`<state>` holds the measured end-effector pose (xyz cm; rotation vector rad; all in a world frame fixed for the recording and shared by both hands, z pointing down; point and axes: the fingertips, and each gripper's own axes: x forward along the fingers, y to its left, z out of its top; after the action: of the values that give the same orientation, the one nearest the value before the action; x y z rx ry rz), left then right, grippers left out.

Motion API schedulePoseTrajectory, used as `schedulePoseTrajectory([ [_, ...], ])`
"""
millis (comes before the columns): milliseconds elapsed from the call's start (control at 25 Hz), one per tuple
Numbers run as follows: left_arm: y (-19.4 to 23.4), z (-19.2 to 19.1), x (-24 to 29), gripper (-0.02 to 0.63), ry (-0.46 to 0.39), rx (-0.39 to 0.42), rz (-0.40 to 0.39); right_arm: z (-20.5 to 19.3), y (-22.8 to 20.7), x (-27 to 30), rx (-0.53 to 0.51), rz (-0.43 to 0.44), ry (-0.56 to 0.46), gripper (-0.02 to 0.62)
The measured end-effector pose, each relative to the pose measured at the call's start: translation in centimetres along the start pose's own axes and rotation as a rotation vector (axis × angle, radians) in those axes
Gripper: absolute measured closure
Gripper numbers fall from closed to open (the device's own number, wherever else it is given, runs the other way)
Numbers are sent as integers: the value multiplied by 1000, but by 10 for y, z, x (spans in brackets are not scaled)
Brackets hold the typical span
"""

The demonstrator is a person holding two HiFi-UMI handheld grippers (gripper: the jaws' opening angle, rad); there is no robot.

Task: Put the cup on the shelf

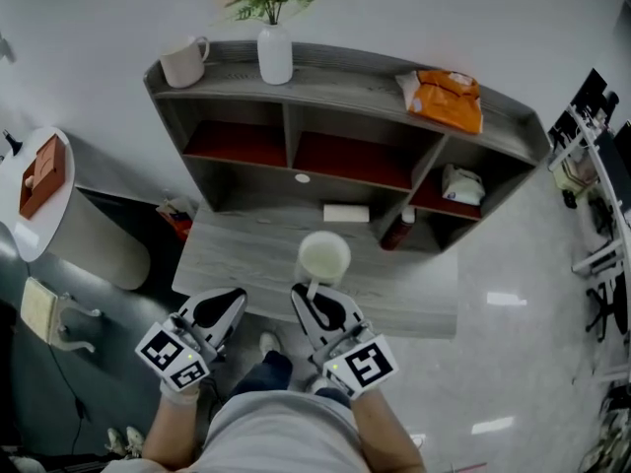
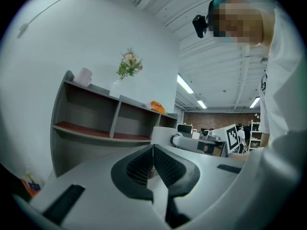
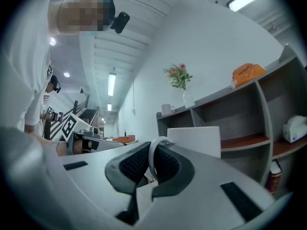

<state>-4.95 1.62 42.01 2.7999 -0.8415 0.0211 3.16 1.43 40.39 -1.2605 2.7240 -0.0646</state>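
Observation:
A white cup hangs above the grey desk, in front of the shelf unit. My right gripper is shut on the cup's handle; the cup body rises just beyond the jaws in the right gripper view. My left gripper is beside it to the left, shut, with nothing between its pads. The cup and the right gripper show beyond it in the left gripper view.
The shelf's top board holds a pink mug, a white vase of flowers and an orange bag. Below are red-floored compartments, a white pack, a dark bottle and a white box.

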Motion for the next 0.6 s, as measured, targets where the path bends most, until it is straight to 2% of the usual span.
schedulePoseTrajectory([
  [280, 70, 23, 17, 589, -6, -15, -74, -4, -30, 69, -6, -73, 9, 571],
  [600, 113, 36, 20, 589, -15, -28, -139, 12, -63, 119, -111, -110, -10, 571],
])
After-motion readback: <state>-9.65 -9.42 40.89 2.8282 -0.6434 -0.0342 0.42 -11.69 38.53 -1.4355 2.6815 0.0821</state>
